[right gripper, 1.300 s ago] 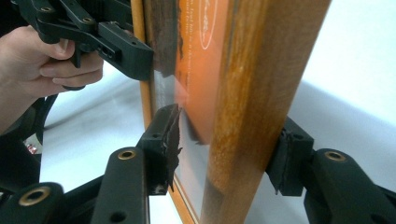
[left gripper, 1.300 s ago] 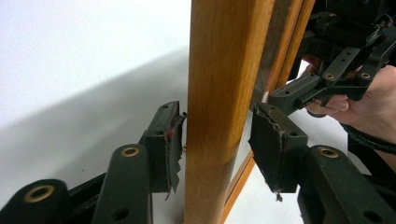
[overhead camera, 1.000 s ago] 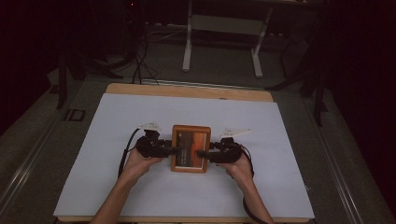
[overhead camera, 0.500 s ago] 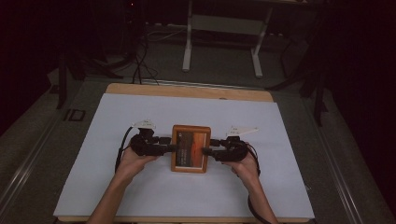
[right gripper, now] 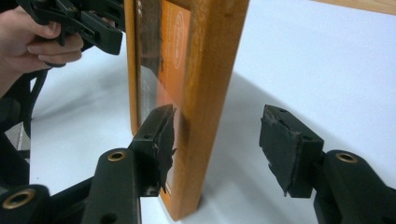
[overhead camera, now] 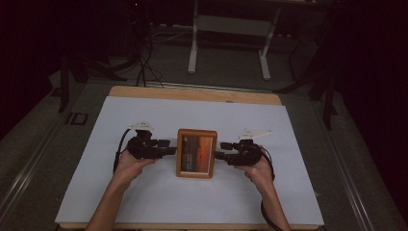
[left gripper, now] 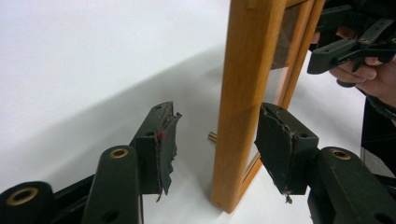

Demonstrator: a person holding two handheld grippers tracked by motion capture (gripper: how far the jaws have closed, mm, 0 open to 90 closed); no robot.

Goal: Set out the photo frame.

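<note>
A wooden picture frame (overhead camera: 196,153) with an orange and dark picture stands upright in the middle of the white table top (overhead camera: 192,202). My left gripper (overhead camera: 169,150) is at its left side, open. In the left gripper view the frame's side rail (left gripper: 243,70) rises between the jaws of my left gripper (left gripper: 217,128), with a gap on the back side. My right gripper (overhead camera: 220,155) is at the frame's right side, also open. In the right gripper view the rail (right gripper: 215,56) stands between the jaws of my right gripper (right gripper: 215,135), nearer the left pad (right gripper: 161,135).
The white sheet covers a wooden table whose far edge (overhead camera: 192,94) shows bare wood. Beyond it on the dark floor are a metal stand (overhead camera: 228,43) and loose cables (overhead camera: 144,67). A small brass peg (left gripper: 212,136) sticks out behind the frame.
Both hands have drawn back a little outward from the frame's sides. The frame has stayed in place.
</note>
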